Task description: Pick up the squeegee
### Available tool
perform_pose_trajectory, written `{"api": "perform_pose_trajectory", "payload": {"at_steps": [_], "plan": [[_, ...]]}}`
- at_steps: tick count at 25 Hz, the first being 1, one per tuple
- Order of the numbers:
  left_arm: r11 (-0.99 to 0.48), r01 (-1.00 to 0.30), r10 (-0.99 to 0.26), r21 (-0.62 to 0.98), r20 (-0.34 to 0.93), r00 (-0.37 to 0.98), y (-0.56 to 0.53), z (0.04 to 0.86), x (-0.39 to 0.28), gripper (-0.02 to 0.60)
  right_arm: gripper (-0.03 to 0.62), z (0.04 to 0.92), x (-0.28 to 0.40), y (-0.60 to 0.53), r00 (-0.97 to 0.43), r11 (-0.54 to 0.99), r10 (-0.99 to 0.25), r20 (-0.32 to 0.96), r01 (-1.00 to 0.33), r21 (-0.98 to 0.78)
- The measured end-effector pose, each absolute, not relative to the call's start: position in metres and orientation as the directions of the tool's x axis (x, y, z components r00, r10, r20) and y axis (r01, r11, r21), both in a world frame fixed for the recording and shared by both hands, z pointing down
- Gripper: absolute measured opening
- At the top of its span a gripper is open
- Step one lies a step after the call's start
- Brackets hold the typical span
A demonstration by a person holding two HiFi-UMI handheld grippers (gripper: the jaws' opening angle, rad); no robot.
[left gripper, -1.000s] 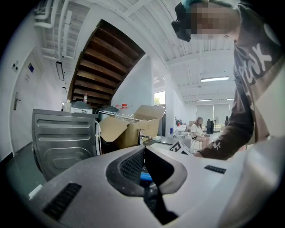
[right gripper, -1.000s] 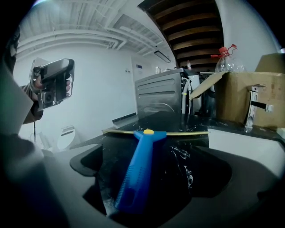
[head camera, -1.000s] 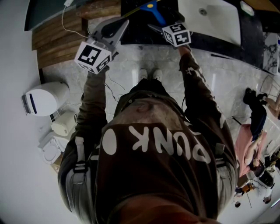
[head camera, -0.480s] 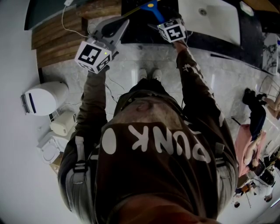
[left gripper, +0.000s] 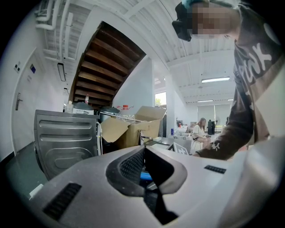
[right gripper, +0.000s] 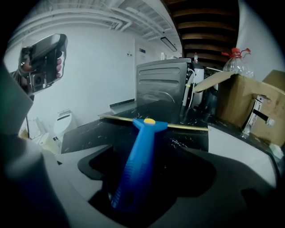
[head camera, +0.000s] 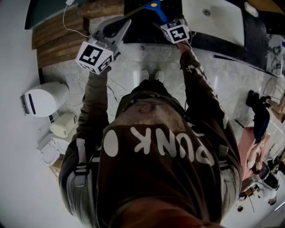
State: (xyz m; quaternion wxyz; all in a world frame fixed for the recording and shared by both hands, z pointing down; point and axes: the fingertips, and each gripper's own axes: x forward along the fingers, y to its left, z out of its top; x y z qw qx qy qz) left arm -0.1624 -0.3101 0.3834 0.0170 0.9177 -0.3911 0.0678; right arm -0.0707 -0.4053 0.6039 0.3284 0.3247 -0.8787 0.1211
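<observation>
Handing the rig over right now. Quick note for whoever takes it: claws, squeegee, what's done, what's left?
Left claw: shut, empty, raised off to the side.
Right claw: open, jaws either side of the handle, apparently not clamped.
Blue plastic squeegee with yellow blade strip: appears to lie on the black marble-look countertop, handle pointing into the right claw.
Done: approach and alignment.
Left: close on the handle, lift.

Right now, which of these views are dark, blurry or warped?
Head view: sharp but fisheye-bent, the squeegee at the top edge. Right gripper view: dim, black corners, its handle soft up close. Left gripper view: brighter, ceiling light blown out, left gripper slightly soft.
</observation>
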Motion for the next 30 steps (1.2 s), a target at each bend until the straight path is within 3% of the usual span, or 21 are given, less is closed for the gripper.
{"api": "perform_pose_trajectory", "payload": {"at_steps": [3,4,5,6,30], "plan": [[-0.694,-0.719,-0.714,-0.022,0.142,0.685,-0.31,0.384,-0.161,0.003,0.336,0.601,-0.072,-0.402,-0.576,0.78,-0.492,0.653,-0.625,0.037],[-0.695,-0.719,-0.714,-0.025,0.144,0.685,-0.31,0.384,-0.16,0.003,0.282,0.601,-0.071,-0.401,-0.57,0.783,-0.5,0.652,-0.619,0.059],[-0.696,-0.718,-0.713,-0.028,0.143,0.686,-0.31,0.385,-0.16,0.003,0.188,0.601,-0.07,-0.401,-0.56,0.781,-0.51,0.653,-0.619,0.08],[-0.696,-0.717,-0.713,-0.03,0.142,0.686,-0.31,0.384,-0.159,0.003,0.177,0.602,-0.068,-0.401,-0.55,0.776,-0.519,0.654,-0.623,0.092],[-0.701,-0.711,-0.711,-0.056,0.138,0.69,-0.304,0.372,-0.15,0.003,0.158,0.538,-0.047,-0.408,-0.621,0.72,-0.623,0.476,-0.693,0.039]]}}
